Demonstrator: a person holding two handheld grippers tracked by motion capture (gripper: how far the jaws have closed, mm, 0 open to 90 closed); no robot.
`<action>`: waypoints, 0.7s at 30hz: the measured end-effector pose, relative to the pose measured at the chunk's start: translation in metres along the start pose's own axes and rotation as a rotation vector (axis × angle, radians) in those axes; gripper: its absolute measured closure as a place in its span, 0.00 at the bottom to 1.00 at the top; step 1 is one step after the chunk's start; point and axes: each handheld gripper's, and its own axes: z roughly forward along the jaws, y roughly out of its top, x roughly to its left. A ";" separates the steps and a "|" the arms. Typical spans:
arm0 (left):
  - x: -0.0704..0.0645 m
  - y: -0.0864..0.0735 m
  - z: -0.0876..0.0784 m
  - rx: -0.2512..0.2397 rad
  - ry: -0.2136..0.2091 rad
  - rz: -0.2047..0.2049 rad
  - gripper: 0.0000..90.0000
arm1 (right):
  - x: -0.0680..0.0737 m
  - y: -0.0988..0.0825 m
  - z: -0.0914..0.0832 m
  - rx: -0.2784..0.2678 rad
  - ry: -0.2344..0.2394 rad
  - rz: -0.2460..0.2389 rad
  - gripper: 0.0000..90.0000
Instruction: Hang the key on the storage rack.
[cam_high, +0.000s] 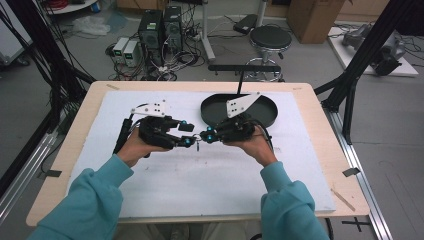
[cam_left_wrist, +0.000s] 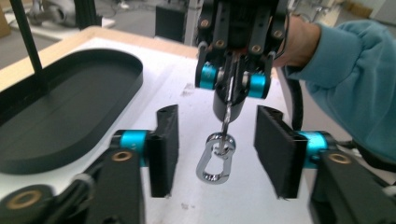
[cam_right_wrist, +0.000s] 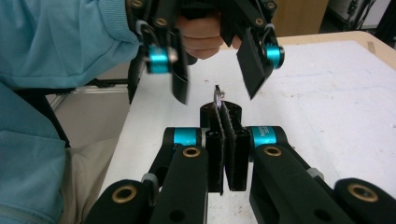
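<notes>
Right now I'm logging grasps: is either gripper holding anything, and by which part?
The right gripper pinches the key ring, and the carabiner clip dangles from it. The left gripper is open around the clip, holding nothing.

A black oval tray (cam_high: 265, 114) rests on the white mat (cam_high: 200, 175).

on the worktop (cam_high: 310, 150), tray (cam_high: 265, 112) sits far side, right of centre; both tongs meet just before it, left tongs (cam_high: 186, 134) w/ right tongs (cam_high: 206, 136), carabiner (cam_left_wrist: 215, 158) hanging btwn them.
</notes>
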 end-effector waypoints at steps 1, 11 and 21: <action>0.000 0.000 0.000 0.000 0.000 0.000 0.45 | 0.000 0.000 0.000 0.000 0.000 0.000 0.99; 0.003 -0.013 -0.021 -0.035 0.129 0.037 0.02 | 0.000 -0.001 -0.015 -0.007 -0.061 0.011 0.99; 0.004 -0.042 -0.064 -0.057 0.284 0.022 0.02 | -0.004 -0.006 -0.052 -0.035 -0.175 0.069 0.99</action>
